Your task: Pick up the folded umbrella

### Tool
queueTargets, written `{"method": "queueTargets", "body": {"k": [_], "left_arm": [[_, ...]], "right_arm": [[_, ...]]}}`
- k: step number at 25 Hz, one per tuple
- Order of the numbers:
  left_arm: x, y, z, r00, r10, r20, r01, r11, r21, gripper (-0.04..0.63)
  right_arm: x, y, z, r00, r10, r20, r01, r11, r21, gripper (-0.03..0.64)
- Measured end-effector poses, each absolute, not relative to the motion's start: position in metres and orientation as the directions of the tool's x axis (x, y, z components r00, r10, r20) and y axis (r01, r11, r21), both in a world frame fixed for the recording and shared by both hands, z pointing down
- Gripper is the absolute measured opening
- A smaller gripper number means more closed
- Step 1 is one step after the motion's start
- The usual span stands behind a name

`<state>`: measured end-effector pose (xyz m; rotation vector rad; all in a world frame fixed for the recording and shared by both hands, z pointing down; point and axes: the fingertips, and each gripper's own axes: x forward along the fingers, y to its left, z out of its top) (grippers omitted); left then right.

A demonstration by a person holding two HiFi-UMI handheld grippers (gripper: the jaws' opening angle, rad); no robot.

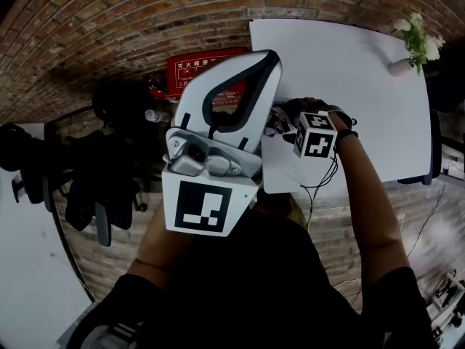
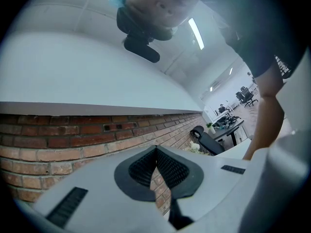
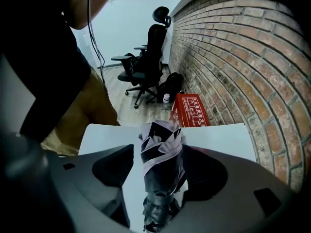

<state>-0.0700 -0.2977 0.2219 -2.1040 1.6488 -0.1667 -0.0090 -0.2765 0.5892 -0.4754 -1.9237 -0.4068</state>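
1. The right gripper (image 3: 160, 178) points steeply down with its jaws spread. The folded umbrella (image 3: 163, 144) lies lengthwise between them on the white table (image 3: 218, 132), close to the table's left edge. Nothing is clamped yet.
2. The umbrella sits nearer the right pad than the left. If the jaws close like this, one pad probably lands first and rolls or shoves the umbrella sideways.
3. The canopy is loose, crumpled cloth. A shallow bite may catch only the folds, so the umbrella could sag or slip out on the lift.
4. Dropping too low would likely knock the jaw tips against the tabletop.
5. A sideways shove this close to the edge could send the umbrella to the floor by the red box (image 3: 190, 111).
6. The left gripper (image 2: 156, 171), jaws pressed together and empty, is raised in front of the head view. It hides much of the table there, which makes aiming harder.
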Motion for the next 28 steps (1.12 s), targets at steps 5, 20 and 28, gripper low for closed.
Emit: {"method": "queueTargets", "body": {"k": [5,20,28], "left_arm": [[-0.072,-0.296,0.227,0.277,-0.946,-0.167,-0.886,-0.184,-0.425,0.009],[-0.088,-0.298,0.241,0.278,-0.952,-0.127,-0.895,-0.209,-0.394,0.009],[-0.097,-0.301,0.245,0.273,-0.954,-0.121,-0.900,-0.209,-0.382,0.009]], "right_arm": [[-0.005,-0.280,0.608,-0.298,0.141,0.944,0.490,0.871,0.024,0.332],[-0.013,-0.289,0.641,-0.237,0.126,0.963,0.466,0.885,-0.001,0.383],[-0.011,-0.290,0.657,-0.192,0.136,0.972,0.455,0.890,-0.034,0.385]]}}
